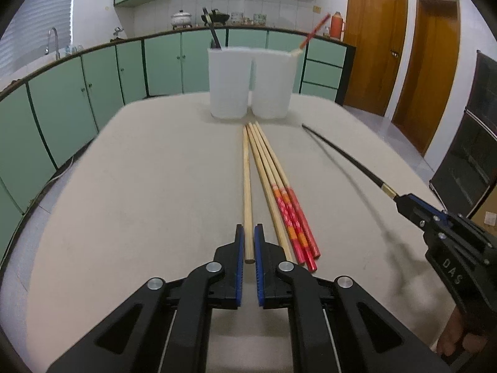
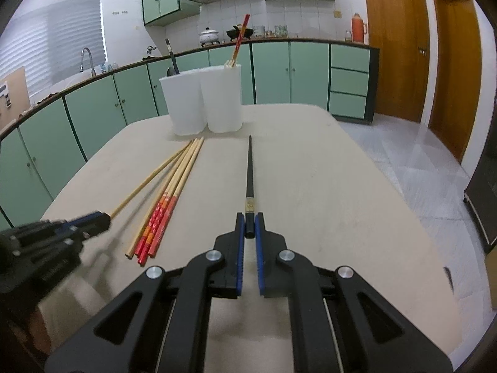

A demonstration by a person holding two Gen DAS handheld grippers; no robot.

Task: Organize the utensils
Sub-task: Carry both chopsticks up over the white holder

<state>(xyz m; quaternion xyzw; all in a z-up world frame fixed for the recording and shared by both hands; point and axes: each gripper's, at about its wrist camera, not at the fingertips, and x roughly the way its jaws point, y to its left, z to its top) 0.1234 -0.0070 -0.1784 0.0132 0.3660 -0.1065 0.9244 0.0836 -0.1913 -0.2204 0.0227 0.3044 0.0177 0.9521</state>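
A: Where was the left gripper [image 1: 248,233]?

B: Low over the beige table [image 1: 139,186], at six o'clock in its own view. Its blue-padded fingers [image 1: 239,248] sat on either side of the butt end of a plain wooden chopstick [image 1: 247,186], nearly closed on it. I could not tell whether the pads actually pressed the wood. From the right wrist view the left gripper [image 2: 105,217] sat at nine o'clock with that plain stick [image 2: 149,180] running out of its tip.

A: And the right gripper [image 2: 249,225]?

B: Clamped on the thick end of a black chopstick [image 2: 249,171], which pointed straight ahead toward twelve o'clock. In the left view the right gripper [image 1: 400,202] came in from four o'clock, with the black stick [image 1: 341,158] held clear of the table and casting a shadow beneath it.

A: What about the remaining chopsticks?

B: Just right of the plain one lay another plain wooden stick [image 1: 270,195], and beside it three red-handled chopsticks [image 1: 293,217], all fanned with their tips meeting toward twelve o'clock.

A: And the holders?

B: Two white containers stood side by side at twelve o'clock. The left container [image 1: 230,84] held a black utensil [image 1: 212,28]. The right container [image 1: 273,84] held red-handled chopsticks [image 1: 313,31] leaning toward one o'clock. Green cabinets [image 1: 93,93] curved behind the table.
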